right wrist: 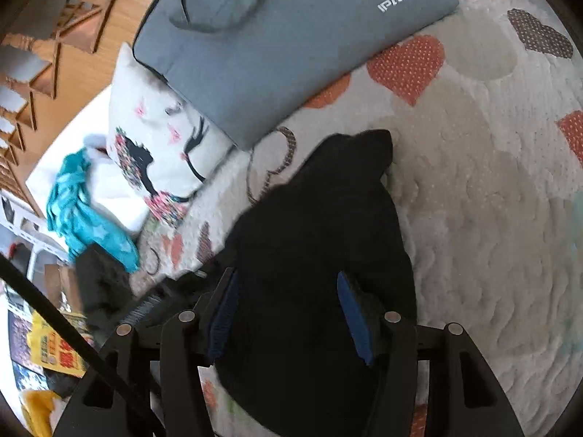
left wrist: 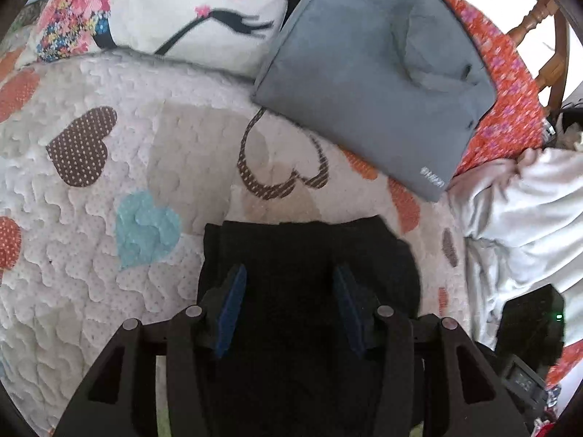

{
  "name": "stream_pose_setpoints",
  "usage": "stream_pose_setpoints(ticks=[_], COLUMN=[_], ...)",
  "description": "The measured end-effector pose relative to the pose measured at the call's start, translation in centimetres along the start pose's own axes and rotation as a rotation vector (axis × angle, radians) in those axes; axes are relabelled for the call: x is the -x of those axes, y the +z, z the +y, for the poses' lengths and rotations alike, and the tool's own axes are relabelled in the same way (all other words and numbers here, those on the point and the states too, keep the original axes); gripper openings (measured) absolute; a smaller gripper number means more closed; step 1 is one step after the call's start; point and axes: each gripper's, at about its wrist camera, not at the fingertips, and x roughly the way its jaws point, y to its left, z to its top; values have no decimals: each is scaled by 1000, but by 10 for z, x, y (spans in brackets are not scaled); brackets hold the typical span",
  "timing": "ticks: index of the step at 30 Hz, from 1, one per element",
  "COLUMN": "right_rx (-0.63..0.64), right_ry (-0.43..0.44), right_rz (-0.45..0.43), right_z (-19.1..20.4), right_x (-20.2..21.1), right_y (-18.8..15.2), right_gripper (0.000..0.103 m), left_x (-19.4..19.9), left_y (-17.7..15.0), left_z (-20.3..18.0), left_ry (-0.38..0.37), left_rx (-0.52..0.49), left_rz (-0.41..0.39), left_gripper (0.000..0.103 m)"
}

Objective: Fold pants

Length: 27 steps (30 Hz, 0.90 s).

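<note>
The black pants [left wrist: 309,255] lie folded into a compact bundle on the quilted heart-pattern bedspread [left wrist: 109,196]. My left gripper [left wrist: 288,284] hovers over the bundle, its blue-padded jaws wide apart with black cloth showing between them. In the right wrist view the same pants [right wrist: 328,211] lie as a dark bundle on the bedspread [right wrist: 492,218]. My right gripper [right wrist: 288,287] is over them, jaws wide apart too. Whether either gripper touches the cloth cannot be told.
A grey IPASON cushion [left wrist: 375,73] and a white unicorn pillow [left wrist: 182,7] lie at the far side; both show in the right view, the cushion [right wrist: 277,43] and the pillow [right wrist: 160,145]. White cloth [left wrist: 528,211] is bunched at right. Teal cloth [right wrist: 83,204] lies at left.
</note>
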Motion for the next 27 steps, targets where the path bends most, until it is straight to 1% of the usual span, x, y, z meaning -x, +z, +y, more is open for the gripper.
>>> stream_pose_setpoints(ticks=[1, 2, 4, 5, 6, 8, 9, 11, 12, 13, 14, 15, 16, 17, 19, 20, 21, 23, 25, 27], right_rx=[-1, 4, 55, 88, 131, 190, 223, 245, 247, 245, 242, 241, 241, 244, 258, 265, 273, 292, 315, 336], right_ry=[5, 9, -2, -25, -57, -119, -163, -202, -222, -237, -251, -264, -275, -292, -334, -352, -366, -390, -414, -435], right_rz=[-12, -26, -62, -74, -87, -107, -120, -131, -136, -143, -150, -157, -161, -164, -170, -171, -173, -176, -186, -193], right_z=[3, 7, 22, 29, 36, 46, 51, 52, 51, 50, 48, 45, 44, 42, 40, 39, 38, 40, 40, 42], right_x=[4, 10, 29, 37, 46, 59, 66, 76, 82, 86, 90, 94, 95, 96, 99, 100, 102, 102, 104, 105], right_y=[1, 2, -3, -8, -15, -28, -40, -55, -67, -76, -86, -95, -101, -108, -125, -133, -139, -148, -158, -167], right_gripper=[61, 64, 70, 73, 73, 73, 73, 73, 73, 73, 74, 74, 74, 74, 74, 74, 74, 75, 77, 78], left_x=[9, 20, 40, 53, 57, 79, 92, 114, 122, 137, 148, 160, 175, 185, 200, 204, 204, 201, 191, 184], left_y=[-1, -4, -12, -19, -24, -40, -51, -69, -76, -90, -101, -116, -135, -148, -167, -175, -181, -185, -186, -186], left_z=[-1, -2, -10, -15, -22, -30, -37, -52, -57, -64, -68, -71, -73, -74, -72, -71, -68, -65, -59, -54], left_ry=[-11, -14, 12, 44, 64, 120, 149, 180, 194, 224, 248, 270, 292, 306, 329, 358, 389, 438, 456, 456], left_rx=[1, -4, -45, -82, -105, -158, -185, -235, -255, -284, -297, -305, -308, -305, -293, -282, -276, -285, -310, -300], left_rz=[-11, -26, -66, -98, -116, -169, -207, -274, -303, -364, -413, -472, -544, -594, -663, -674, -668, -632, -555, -499], left_gripper=[48, 48, 48, 49, 50, 50, 50, 52, 58, 62, 74, 87, 94, 103, 103, 103, 103, 103, 103, 103])
